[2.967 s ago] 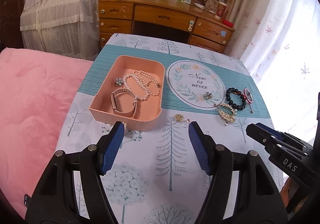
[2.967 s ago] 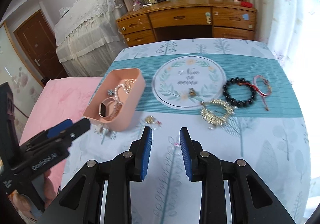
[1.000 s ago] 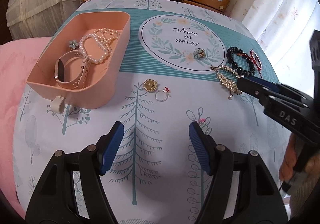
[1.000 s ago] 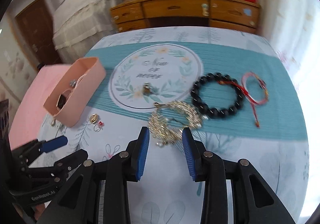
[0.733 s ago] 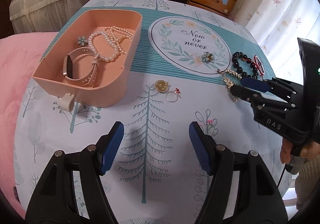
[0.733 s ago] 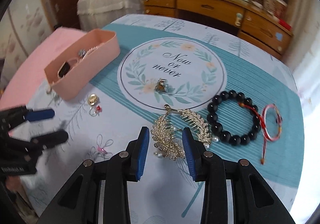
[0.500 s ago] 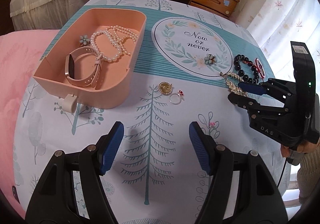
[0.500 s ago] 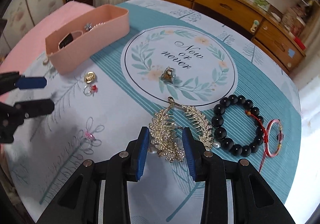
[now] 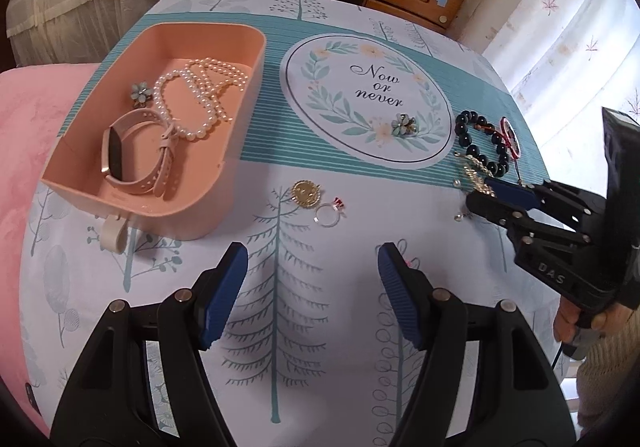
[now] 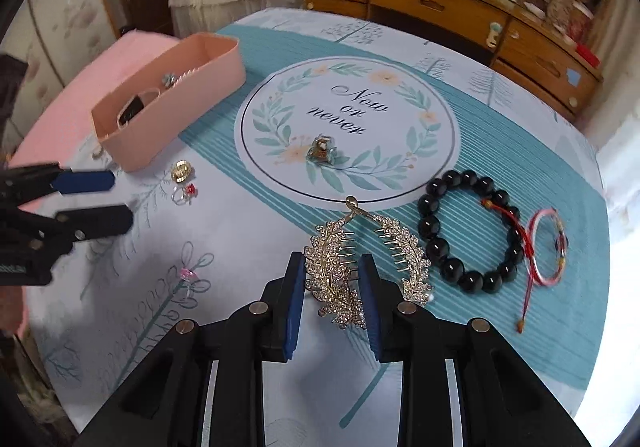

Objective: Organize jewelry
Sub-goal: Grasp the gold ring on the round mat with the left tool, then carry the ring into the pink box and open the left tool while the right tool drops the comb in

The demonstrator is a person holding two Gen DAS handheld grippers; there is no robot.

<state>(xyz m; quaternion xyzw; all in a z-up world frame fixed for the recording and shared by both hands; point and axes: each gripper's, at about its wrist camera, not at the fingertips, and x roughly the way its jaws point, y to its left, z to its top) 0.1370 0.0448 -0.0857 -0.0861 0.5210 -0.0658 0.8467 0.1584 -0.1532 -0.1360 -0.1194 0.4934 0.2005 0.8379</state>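
Our right gripper low over the desk, jaws parted around one leaf of the gold leaf hair comb, its other leaf just outside them, our left gripper hovering with jaws wide apart, nothing between, pink tray beyond it.

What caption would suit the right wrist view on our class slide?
Open right tongs straddle one leaf of a gold hair comb on the tablecloth, beside a black bead bracelet.
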